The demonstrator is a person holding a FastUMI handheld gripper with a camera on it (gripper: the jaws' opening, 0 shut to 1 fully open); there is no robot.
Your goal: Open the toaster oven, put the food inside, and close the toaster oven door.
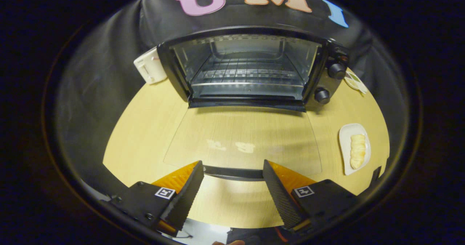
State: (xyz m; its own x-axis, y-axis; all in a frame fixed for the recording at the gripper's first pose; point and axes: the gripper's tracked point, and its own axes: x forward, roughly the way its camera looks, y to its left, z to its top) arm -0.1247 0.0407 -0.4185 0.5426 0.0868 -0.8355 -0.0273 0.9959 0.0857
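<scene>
Black toaster oven point(250, 70) with a shiny metal interior stands at the back of the pale wood-grain tabletop point(145, 128), against the booth wall. Its glass door point(243, 139) is fully dropped and lies flat toward us, reflections faint on the pane; the door's dark bar handle point(234, 173) is at the near edge. Inside the oven we see a wire rack point(247, 70), bare. Two black round knobs point(330, 83) sit on the oven's right-hand panel, one above the other.

Our gripper point(233, 172) is spread wide, grasping nothing. The door handle runs across the gap between the fingertips; whether either tip touches the handle we cannot say, the fisheye bends that area too much.

The food, a pale yellow ridged pastry roll point(358, 151), lies lengthwise on a small white oblong plate point(347, 136) on the tabletop, to the right of the oven's open door and well apart from the gripper.

A white boxy plastic object point(149, 67) stands just left of the oven, touching or nearly touching its side. Behind the oven's right corner, something flat and light-coloured point(355, 81) lies on the tabletop, too small to identify.
</scene>
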